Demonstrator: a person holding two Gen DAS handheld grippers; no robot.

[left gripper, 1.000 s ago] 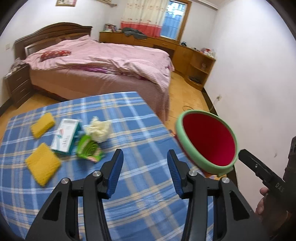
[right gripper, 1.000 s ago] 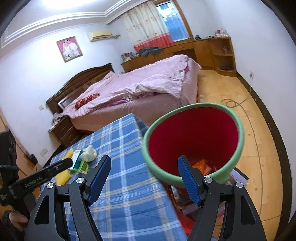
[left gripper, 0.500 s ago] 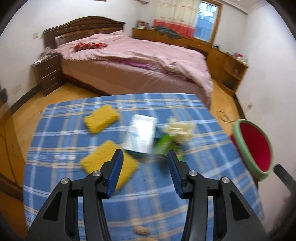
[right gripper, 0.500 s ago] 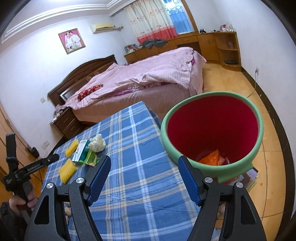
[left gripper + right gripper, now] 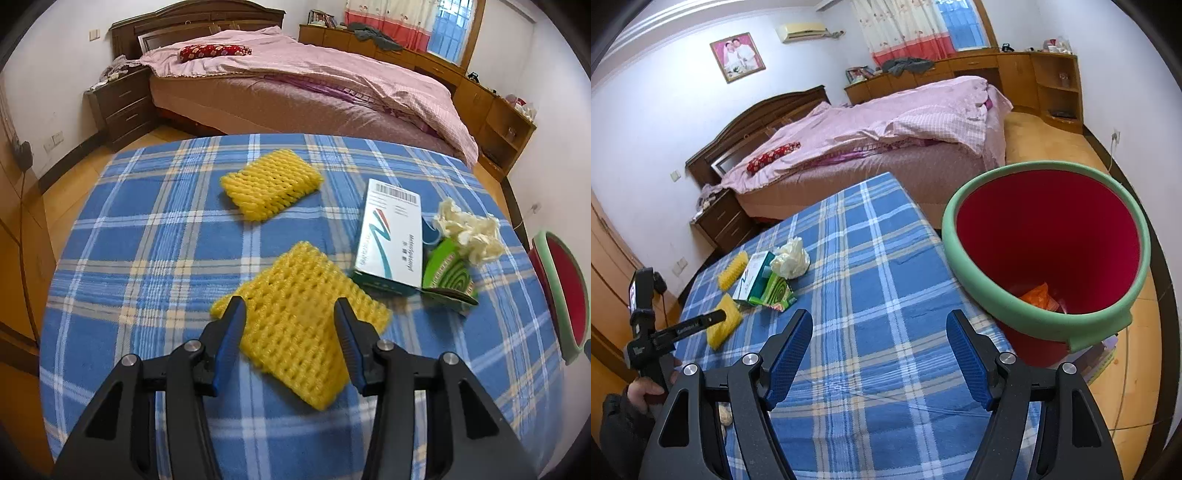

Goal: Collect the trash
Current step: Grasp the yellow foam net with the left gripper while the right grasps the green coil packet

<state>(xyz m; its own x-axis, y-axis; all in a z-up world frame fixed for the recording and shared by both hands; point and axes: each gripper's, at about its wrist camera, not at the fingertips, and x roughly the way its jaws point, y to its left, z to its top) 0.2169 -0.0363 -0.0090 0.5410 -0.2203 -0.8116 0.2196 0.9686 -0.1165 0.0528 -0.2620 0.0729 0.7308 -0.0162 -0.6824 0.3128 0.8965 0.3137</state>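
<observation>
On the blue plaid tablecloth [image 5: 155,236] lie two yellow foam fruit nets, a white-and-teal box [image 5: 391,240], a green packet [image 5: 448,275] and a crumpled tissue [image 5: 469,232]. My left gripper [image 5: 289,302] hovers open just over the near foam net [image 5: 295,343], its pads straddling the net without pressing it. The far foam net [image 5: 271,186] lies beyond. My right gripper [image 5: 880,315] is open and empty over the table, left of the red bin with a green rim [image 5: 1045,229]. An orange wrapper [image 5: 1039,297] lies inside the bin.
The bin stands off the table's right edge [image 5: 561,288]. A bed with pink bedding [image 5: 314,85] and a dark nightstand [image 5: 122,107] stand beyond the table. A person's hand [image 5: 646,391] holds the left gripper's handle. Small pale lumps [image 5: 724,413] lie at the table's near left.
My left gripper swung left from the bin and came down over the near foam net. The right gripper drew back a little, so the bin now sits further right.
</observation>
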